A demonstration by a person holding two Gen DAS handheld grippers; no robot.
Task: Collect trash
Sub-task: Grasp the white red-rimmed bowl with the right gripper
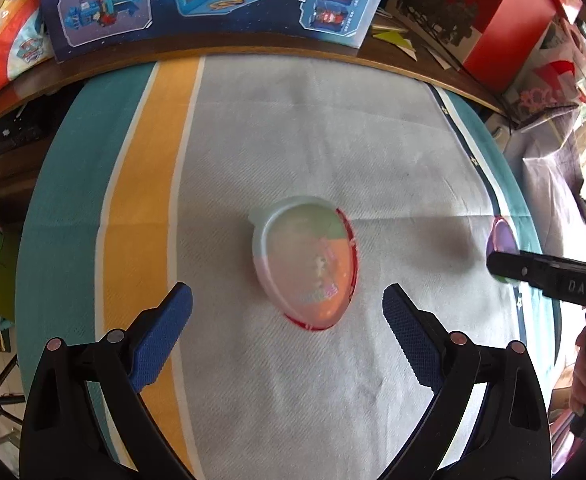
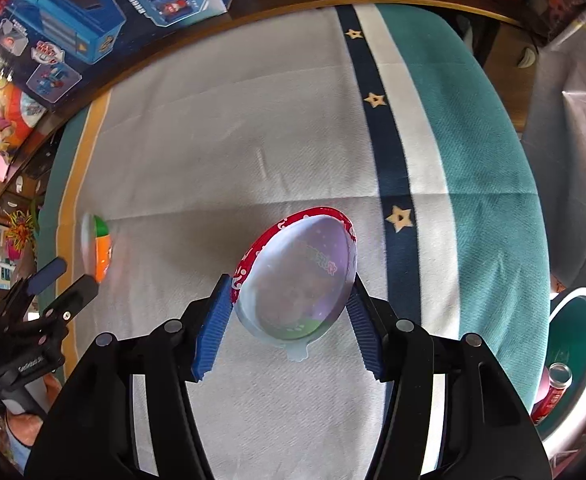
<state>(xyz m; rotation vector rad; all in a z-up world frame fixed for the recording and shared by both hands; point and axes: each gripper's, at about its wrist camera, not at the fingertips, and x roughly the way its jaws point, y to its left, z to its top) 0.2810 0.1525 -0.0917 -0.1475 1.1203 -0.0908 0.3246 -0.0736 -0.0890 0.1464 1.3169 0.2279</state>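
My right hand-held gripper (image 2: 289,304) pinches the purple egg capsule (image 2: 299,280) on the surface (image 2: 221,140). My left hand-held gripper (image 1: 287,312) is spread, the orange egg capsule (image 1: 307,264) just ahead of its fingertips.

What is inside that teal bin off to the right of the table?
Inside the teal bin a red drink can stands out, leaning beside something pink. The rest of the bin's inside is cut off by the picture's edge and the table cloth, so anything more stays hidden.
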